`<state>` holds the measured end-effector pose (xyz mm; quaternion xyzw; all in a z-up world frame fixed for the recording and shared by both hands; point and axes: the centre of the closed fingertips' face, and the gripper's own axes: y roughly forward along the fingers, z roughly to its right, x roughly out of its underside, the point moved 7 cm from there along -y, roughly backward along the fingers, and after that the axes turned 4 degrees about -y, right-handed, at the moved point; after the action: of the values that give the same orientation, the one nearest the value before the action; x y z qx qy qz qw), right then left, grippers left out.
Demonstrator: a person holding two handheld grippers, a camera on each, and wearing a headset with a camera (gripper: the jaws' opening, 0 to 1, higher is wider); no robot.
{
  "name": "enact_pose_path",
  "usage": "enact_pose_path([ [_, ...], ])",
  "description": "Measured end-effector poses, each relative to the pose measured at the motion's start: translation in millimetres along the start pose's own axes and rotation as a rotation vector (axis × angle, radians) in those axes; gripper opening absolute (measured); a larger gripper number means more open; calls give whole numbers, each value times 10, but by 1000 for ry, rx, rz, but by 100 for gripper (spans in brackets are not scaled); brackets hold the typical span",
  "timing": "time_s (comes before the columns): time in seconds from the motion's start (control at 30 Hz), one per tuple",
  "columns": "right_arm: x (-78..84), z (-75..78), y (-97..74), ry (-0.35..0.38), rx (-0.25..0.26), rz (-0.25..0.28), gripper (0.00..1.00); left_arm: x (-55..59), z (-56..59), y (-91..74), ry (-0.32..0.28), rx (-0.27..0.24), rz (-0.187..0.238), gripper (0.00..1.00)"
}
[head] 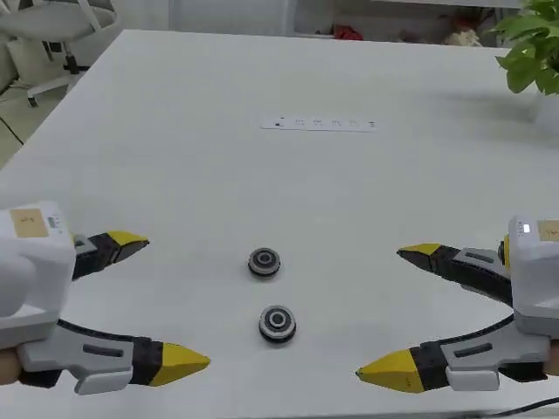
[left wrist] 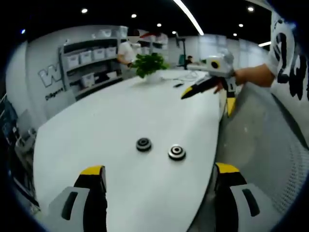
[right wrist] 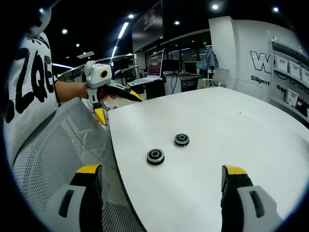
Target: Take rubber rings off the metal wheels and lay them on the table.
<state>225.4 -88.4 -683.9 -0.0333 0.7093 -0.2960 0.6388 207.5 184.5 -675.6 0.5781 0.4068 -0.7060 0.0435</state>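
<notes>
Two metal wheels sit apart on the white table (head: pixel 262 175), near its front edge: far wheel (head: pixel 265 262) and near wheel (head: pixel 278 322). Each appears to carry a dark rubber ring, though detail is small. Left gripper (head: pixel 175 299) hovers at the left, jaws wide apart and holding nothing. Right gripper (head: pixel 380 313) hovers opposite, jaws likewise apart. A potted plant (head: pixel 533 48) stands at the far right corner.

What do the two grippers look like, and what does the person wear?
Both the left gripper and the right gripper have white bodies, grey-and-black curved jaws and pointed yellow tips. The person wears a white shirt with black letters.
</notes>
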Motion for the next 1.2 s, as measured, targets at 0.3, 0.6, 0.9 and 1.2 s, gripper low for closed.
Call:
enact_pose_path([
  [0.3, 3, -20, 5, 8, -3, -1, 99, 17, 27, 1, 4, 7, 0, 95],
  [0.6, 7, -11, -10, 8, 3, 2, 99, -10, 34, 13, 15, 11, -2, 95],
  [0.9, -1, 5, -17, 4, 7, 8, 99, -10, 28, 3, 19, 8, -2, 95],
  [1.2, -25, 20, -12, -2, 4, 18, 99, -13, 20, -10, 22, 1, 0, 95],
])
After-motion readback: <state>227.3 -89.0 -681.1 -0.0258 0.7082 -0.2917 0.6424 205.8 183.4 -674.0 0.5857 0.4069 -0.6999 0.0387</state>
